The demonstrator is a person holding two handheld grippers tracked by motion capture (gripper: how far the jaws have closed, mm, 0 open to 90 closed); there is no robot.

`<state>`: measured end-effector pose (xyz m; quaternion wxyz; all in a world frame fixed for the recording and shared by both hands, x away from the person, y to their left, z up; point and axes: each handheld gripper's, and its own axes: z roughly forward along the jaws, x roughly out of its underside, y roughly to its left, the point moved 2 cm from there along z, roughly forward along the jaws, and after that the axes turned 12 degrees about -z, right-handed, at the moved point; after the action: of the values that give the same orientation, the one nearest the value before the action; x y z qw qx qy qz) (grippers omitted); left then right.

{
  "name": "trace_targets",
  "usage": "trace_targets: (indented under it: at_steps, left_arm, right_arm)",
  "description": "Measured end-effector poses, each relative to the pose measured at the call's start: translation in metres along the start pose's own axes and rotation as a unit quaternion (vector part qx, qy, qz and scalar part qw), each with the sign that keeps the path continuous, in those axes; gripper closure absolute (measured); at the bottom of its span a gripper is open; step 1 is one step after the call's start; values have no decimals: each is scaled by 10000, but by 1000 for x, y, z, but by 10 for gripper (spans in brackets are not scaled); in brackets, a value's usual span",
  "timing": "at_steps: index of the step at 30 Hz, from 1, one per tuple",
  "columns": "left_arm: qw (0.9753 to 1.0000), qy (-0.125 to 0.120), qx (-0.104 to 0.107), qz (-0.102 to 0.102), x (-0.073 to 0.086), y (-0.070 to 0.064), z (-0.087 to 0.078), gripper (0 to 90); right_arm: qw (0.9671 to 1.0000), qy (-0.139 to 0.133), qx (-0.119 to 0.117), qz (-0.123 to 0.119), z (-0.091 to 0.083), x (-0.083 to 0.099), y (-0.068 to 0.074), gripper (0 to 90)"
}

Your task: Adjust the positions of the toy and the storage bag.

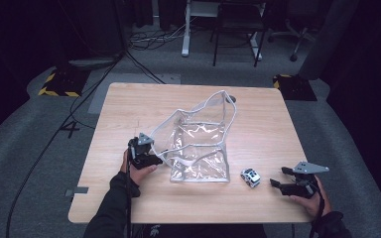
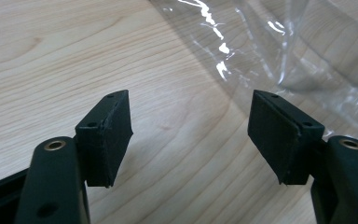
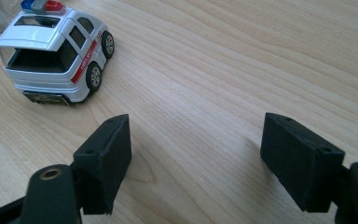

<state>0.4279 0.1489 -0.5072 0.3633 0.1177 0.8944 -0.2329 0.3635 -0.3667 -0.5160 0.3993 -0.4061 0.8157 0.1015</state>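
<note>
The toy police car (image 3: 58, 51) carries red lettering along its side stripe and a plate at its rear, both too small and blurred to read, and no other text is legible.

A clear plastic bag (image 1: 198, 148) with white edging is lying crumpled mid-table, its mouth seemingly gaping toward the far side. A small white toy police car (image 1: 250, 177), rear hatch raised, is sitting just right of the bag.
</note>
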Motion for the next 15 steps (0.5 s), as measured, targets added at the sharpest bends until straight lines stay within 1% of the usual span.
trace_targets:
  at_steps: [1, 2, 3, 4, 6, 7, 8, 9, 10, 11, 12, 13, 14, 15]
  left_arm:
    - [10000, 0, 0, 0, 0, 0, 0, 303]
    - [10000, 18, 72, -63, -1, 0, 2, 303]
    - [9997, 28, 140, -209, -1, 0, 8, 300]
    - [9996, 24, 113, -259, -1, 0, 11, 298]
    - [9996, 43, 104, -247, -4, -3, 14, 294]
    - [9997, 41, 146, -207, -5, -4, 16, 301]
    - [9997, 41, 146, -207, -5, -4, 16, 306]
    - [9997, 25, 140, -199, -7, -7, 19, 306]
    - [9998, 9, 123, -163, -8, -10, 22, 305]
    - [9999, 39, 86, -91, -12, -16, 27, 305]
    - [10000, -41, -9, -41, -14, -20, 29, 292]
    - [10000, -41, -9, -41, -14, -20, 29, 290]
    - [10000, -35, 25, 18, -16, -25, 29, 301]
    - [9997, -111, -79, 224, -18, -33, 31, 296]
  right_arm:
    - [10000, 0, 0, 0, 0, 0, 0, 248]
    - [10000, -1, 0, -1, 0, 0, 0, 248]
    - [10000, 1, -2, -7, 0, 0, 0, 248]
    - [10000, 0, -2, -9, 0, 0, 0, 248]
    - [10000, -2, -4, -1, 0, 0, 0, 248]
    - [10000, -2, -3, -1, 0, 0, 0, 248]
    - [10000, -2, -3, -1, 0, 0, 0, 248]
    - [10000, -1, -4, -1, 0, 0, 0, 248]
    - [10000, -2, -5, -2, 0, 0, 0, 248]
    - [10000, -2, -3, -20, 0, 0, 0, 248]
    - [10000, -2, 5, -36, 0, 0, -1, 248]
    - [10000, -2, 5, -36, 0, 0, -1, 248]
    - [10000, -6, 11, -43, 0, 0, -1, 248]
    - [10000, -6, 11, -44, 0, 0, -1, 248]
